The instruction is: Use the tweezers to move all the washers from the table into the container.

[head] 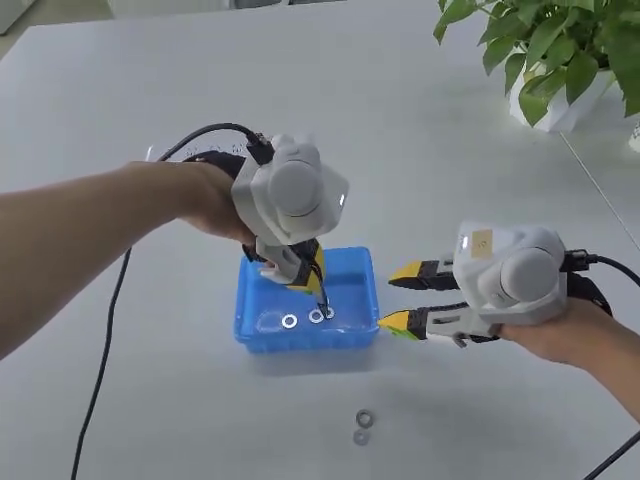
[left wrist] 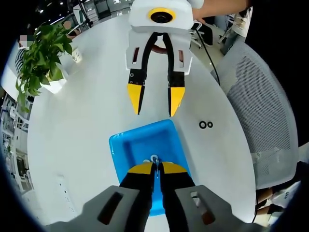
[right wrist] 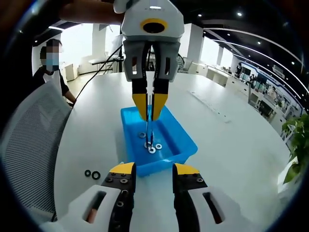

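At a white table, the left gripper hung over a blue container. Its yellow-tipped jaws were clamped on a pair of tweezers that pointed straight down into the tub. The tweezer tips stood among three washers lying on the container's floor, touching or nearly touching one; whether they pinched it could not be told. Just beside the container's right wall, the right gripper was held level and pointed at the tub, its jaws spread apart with nothing between them. Two more washers lay side by side on the bare table in front of the container, well clear of both tools. A small pale label on the right gripper's housing was too small to read. A black cable trailed from the left gripper, and a potted plant stood at the table's far right corner.
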Demonstrator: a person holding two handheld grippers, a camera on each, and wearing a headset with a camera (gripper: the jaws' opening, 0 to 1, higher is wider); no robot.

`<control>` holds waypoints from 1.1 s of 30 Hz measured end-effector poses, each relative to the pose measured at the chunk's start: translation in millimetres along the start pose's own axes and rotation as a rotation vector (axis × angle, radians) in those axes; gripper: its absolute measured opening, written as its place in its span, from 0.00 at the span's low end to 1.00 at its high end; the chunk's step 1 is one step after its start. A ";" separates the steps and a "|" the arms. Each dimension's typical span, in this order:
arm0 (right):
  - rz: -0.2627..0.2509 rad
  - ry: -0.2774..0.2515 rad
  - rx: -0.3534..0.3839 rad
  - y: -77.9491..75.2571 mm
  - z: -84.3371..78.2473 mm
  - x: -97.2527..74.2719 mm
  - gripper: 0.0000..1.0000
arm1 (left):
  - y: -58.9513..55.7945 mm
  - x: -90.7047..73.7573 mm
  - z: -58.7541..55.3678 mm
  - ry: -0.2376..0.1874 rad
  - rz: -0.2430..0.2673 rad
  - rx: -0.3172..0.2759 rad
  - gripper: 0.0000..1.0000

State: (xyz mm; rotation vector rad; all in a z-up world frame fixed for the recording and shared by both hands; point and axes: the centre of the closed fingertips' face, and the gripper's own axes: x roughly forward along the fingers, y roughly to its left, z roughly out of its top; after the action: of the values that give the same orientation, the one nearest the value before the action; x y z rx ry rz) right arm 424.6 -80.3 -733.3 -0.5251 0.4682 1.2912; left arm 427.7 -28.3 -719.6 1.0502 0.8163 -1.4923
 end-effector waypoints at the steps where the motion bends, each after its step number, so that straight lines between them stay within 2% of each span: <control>1: 0.000 0.001 0.000 0.3 -0.3 -0.4 0.30 | 0.2 -0.2 -0.1 0.000 0.001 0.001 0.08; 6: -0.005 -0.002 0.004 1.8 0.0 -4.5 0.33 | 0.0 -4.6 1.9 0.001 0.004 -0.007 0.07; 12: -0.012 -0.009 0.024 5.6 0.2 -11.3 0.42 | -0.6 -9.7 7.3 -0.005 0.008 -0.021 0.07; 21: -0.019 -0.015 0.059 14.4 -3.9 -21.0 0.55 | -7.7 -15.9 11.2 -0.001 0.003 -0.028 0.06; 26: -0.026 -0.010 0.067 19.9 -5.8 -27.2 0.57 | -11.8 -19.3 10.8 0.009 0.002 -0.029 0.05; 33: -0.043 -0.015 0.072 26.1 -3.9 -38.3 0.58 | -14.1 -29.3 12.6 0.020 0.026 -0.015 0.05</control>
State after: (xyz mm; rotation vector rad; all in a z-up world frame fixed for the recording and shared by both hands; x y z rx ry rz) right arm 390.8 -107.2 -716.2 -0.4627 0.4862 1.2324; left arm 412.3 -26.2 -688.5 1.0622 0.8233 -1.4537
